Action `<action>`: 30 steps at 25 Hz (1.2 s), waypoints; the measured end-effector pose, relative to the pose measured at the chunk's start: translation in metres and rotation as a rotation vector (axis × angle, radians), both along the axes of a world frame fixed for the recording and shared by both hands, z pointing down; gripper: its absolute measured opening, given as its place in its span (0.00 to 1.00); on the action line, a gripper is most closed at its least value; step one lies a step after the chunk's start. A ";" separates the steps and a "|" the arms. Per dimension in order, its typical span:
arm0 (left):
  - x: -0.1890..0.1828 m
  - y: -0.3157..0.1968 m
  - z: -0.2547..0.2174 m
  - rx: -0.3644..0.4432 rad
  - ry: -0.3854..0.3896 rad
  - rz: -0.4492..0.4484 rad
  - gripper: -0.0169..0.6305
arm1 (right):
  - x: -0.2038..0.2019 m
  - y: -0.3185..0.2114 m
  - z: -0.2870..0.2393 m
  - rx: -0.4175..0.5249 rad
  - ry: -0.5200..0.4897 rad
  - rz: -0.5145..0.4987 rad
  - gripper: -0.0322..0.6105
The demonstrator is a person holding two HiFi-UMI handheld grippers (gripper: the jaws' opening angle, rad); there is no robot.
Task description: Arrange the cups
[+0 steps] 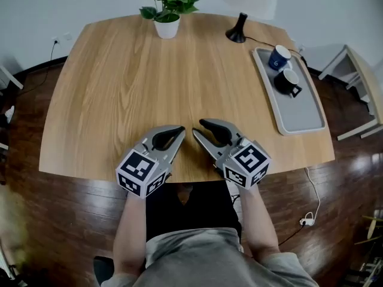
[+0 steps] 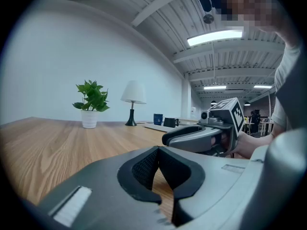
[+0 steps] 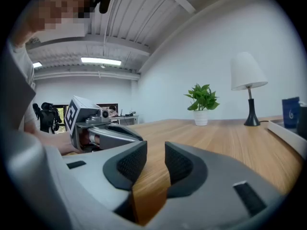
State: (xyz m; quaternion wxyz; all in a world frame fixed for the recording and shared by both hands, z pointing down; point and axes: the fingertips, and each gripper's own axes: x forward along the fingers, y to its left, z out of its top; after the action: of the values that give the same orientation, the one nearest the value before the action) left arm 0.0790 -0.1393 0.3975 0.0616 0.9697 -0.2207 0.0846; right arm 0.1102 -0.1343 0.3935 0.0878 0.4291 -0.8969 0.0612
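Both cups sit on the tray (image 1: pixel 305 109) at the table's (image 1: pixel 131 88) far right, the blue cup (image 1: pixel 279 57) just beyond the black cup (image 1: pixel 288 81), well away from your hands. Your left gripper (image 1: pixel 181 130) has its jaw tips together on nothing, and your right gripper (image 1: pixel 197 127) has its jaws a narrow gap apart, also empty. With both parked at the near edge, I judge you're either finished or haven't started; I can't tell which.
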 end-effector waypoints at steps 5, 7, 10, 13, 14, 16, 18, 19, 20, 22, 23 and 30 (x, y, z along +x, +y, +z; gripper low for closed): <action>0.000 0.001 0.001 -0.012 -0.008 0.004 0.04 | -0.002 -0.004 0.007 -0.055 0.020 0.007 0.22; 0.000 0.001 0.002 -0.016 -0.013 0.005 0.04 | -0.002 -0.004 0.007 -0.059 0.019 0.011 0.22; 0.000 0.001 0.004 -0.021 -0.020 0.006 0.04 | -0.003 -0.004 0.008 -0.057 0.018 0.010 0.22; -0.001 0.001 0.004 -0.023 -0.023 0.005 0.04 | -0.003 -0.004 0.009 -0.061 0.016 0.013 0.22; -0.001 0.001 0.004 -0.024 -0.024 0.005 0.04 | -0.004 -0.004 0.008 -0.060 0.016 0.012 0.22; -0.001 0.002 0.004 -0.023 -0.024 0.006 0.04 | -0.004 -0.004 0.008 -0.058 0.014 0.011 0.22; -0.001 0.002 0.003 -0.021 -0.022 0.006 0.04 | -0.003 -0.004 0.008 -0.060 0.012 0.016 0.22; -0.001 0.002 0.002 -0.020 -0.022 0.006 0.04 | -0.003 -0.004 0.007 -0.061 0.012 0.017 0.22; -0.001 0.002 0.002 -0.019 -0.021 0.006 0.04 | -0.003 -0.004 0.007 -0.061 0.012 0.017 0.22; -0.002 0.003 0.001 -0.017 -0.020 0.007 0.04 | -0.004 -0.004 0.006 -0.059 0.014 0.014 0.22; -0.002 0.003 0.001 -0.016 -0.020 0.008 0.04 | -0.004 -0.004 0.006 -0.057 0.015 0.013 0.22; -0.002 0.004 0.001 -0.009 -0.013 0.015 0.04 | -0.004 -0.004 0.006 -0.052 0.014 0.013 0.22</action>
State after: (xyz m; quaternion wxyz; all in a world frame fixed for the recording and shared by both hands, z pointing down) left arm 0.0772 -0.1355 0.3981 0.0639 0.9705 -0.2132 0.0923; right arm 0.1065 -0.1382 0.3996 0.1048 0.4330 -0.8915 0.0822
